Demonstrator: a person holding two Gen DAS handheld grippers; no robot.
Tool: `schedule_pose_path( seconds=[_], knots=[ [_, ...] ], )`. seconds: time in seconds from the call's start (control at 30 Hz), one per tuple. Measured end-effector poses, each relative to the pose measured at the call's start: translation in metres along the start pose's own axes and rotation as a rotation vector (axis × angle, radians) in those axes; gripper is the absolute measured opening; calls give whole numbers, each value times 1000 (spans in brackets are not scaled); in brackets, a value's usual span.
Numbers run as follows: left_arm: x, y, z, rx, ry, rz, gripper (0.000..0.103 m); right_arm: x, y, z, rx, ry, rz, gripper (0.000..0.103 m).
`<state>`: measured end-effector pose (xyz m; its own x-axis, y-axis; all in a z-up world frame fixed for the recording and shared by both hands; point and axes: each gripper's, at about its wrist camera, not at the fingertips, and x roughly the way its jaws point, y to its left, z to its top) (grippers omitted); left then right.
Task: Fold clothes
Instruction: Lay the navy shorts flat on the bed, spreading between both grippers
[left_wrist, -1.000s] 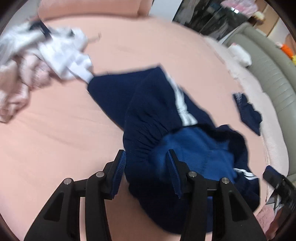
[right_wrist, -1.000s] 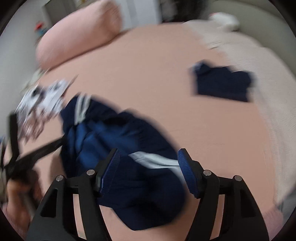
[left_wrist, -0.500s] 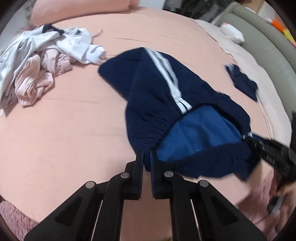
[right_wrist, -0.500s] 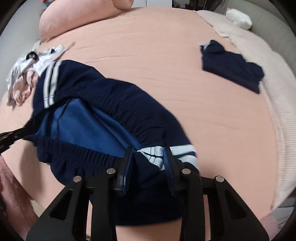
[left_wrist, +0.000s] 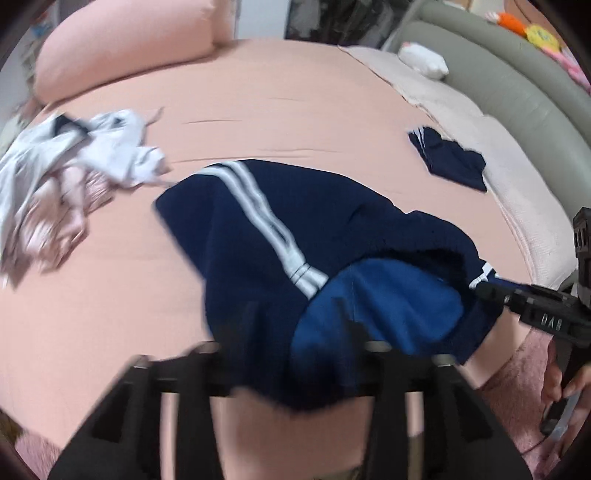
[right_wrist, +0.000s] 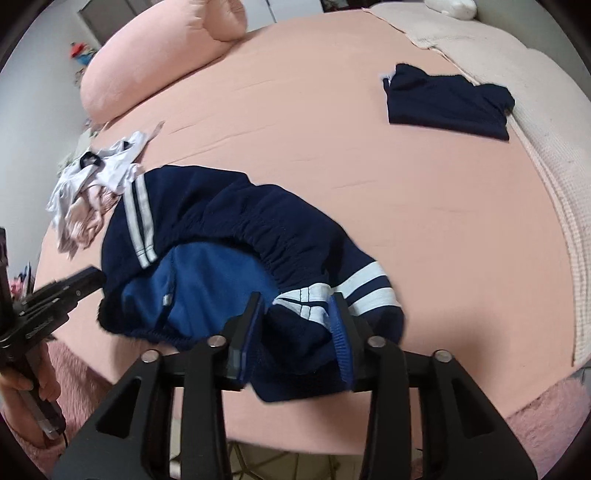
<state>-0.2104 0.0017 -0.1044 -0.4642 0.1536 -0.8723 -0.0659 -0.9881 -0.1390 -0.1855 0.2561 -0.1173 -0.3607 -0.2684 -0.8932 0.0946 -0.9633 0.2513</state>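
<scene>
The navy shorts (right_wrist: 229, 236) lie spread on the pink bed (right_wrist: 332, 155), waistband toward the near edge with the blue lining showing. Two pairs of white stripes are on view, one at each side.

The right wrist view is the sharp one. The right gripper (right_wrist: 295, 325) has the striped waistband corner between its fingers, jaws opening, and I can't see the pads actually pressing the cloth. At 9 o'clock in that view the left gripper (right_wrist: 59, 295) shows up sideways with a hand (right_wrist: 33, 384) on its handle.

The left wrist view is badly smeared down low. The left gripper (left_wrist: 299, 332) is opening too, fingers apart over the waistband, no clear contact. Only this view catches the grey headboard (left_wrist: 517, 92) and the right gripper (left_wrist: 532, 310) at 3 o'clock.

Count: one pink pillow (right_wrist: 155, 62), one folded navy garment (right_wrist: 447, 99) at 2 o'clock, one heap of white and pink clothes (left_wrist: 66, 184) at 9 o'clock, one small white item (left_wrist: 424, 62).
</scene>
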Motion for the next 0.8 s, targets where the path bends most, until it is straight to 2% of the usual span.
schedule_pose_path(
  seconds=[0.03,0.07,0.1,0.13,0.2,0.27,0.4,0.53,0.63,0.7,0.73,0.8],
  knots=[
    [12,-3,2,13,21,7,48,7,3,-2,3,19,-2,40],
    [20,-1,0,12,38,17,43,16,6,-5,-1,38,0,43],
    [26,3,-4,7,53,26,34,22,10,-9,-11,49,-6,44],
    [32,6,-7,2,68,35,14,26,14,-14,-25,53,-20,44],
    [43,12,-14,-9,98,53,10,27,22,-26,-82,32,-57,43],
    [36,22,-26,-22,110,77,5,22,24,-33,-116,23,-81,40],
    [17,43,-56,-59,153,84,4,9,15,-38,-88,22,-76,40],
    [-9,43,-60,-44,103,15,5,-11,9,-41,-36,28,16,42],
    [-12,24,-41,40,39,9,10,-18,15,-40,-13,31,62,42],
    [6,11,-32,89,54,8,30,-16,21,-37,-18,30,69,45],
    [16,4,-27,114,64,8,49,-10,22,-37,-29,36,41,45],
    [34,-2,-27,135,99,21,51,4,21,-37,-31,57,8,45]
  ],
)
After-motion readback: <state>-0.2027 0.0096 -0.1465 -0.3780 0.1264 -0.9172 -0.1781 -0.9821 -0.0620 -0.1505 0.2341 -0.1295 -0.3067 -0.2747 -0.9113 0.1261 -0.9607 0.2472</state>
